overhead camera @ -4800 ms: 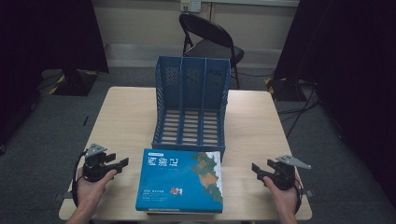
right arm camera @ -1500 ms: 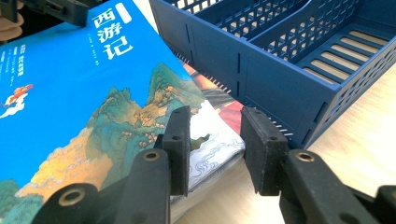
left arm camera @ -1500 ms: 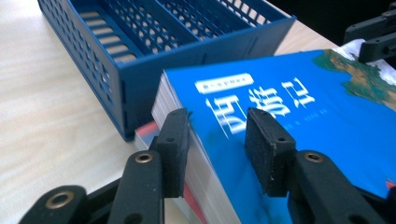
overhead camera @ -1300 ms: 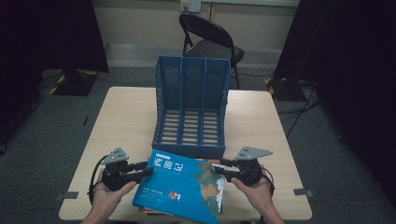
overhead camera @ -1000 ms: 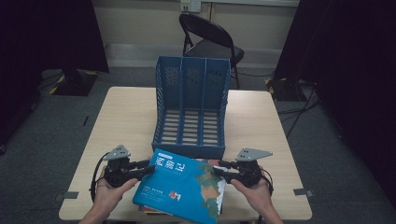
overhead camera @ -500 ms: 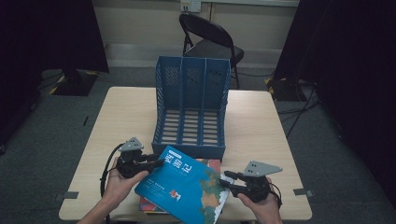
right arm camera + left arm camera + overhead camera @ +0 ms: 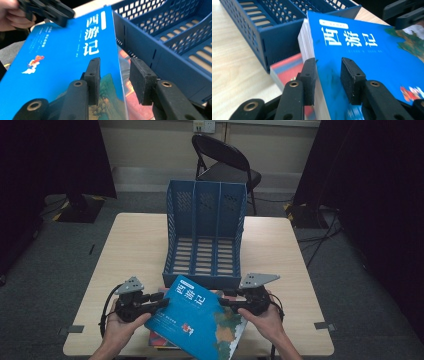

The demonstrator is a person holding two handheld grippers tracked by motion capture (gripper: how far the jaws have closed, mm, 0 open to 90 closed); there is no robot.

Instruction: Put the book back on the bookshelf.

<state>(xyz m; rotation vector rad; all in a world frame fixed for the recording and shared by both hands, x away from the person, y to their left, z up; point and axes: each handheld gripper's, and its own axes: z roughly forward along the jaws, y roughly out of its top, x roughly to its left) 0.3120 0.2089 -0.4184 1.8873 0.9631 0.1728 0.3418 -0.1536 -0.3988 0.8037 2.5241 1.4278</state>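
Each bare hand carries a black plastic left claw and right claw, both topped by a grey three-cornered plate. Black cables loop from their rear ends. Seen close, the jaws are matte black arms with brass-ringed pivot holes, ending in thick, rough black foam pads with small recessed screw holes.

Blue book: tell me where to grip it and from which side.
Grip the blue book across its thickness at the two opposite edges, one gripper from each side. It is thick, rigid and tilted up off the book beneath, so both edges are exposed.
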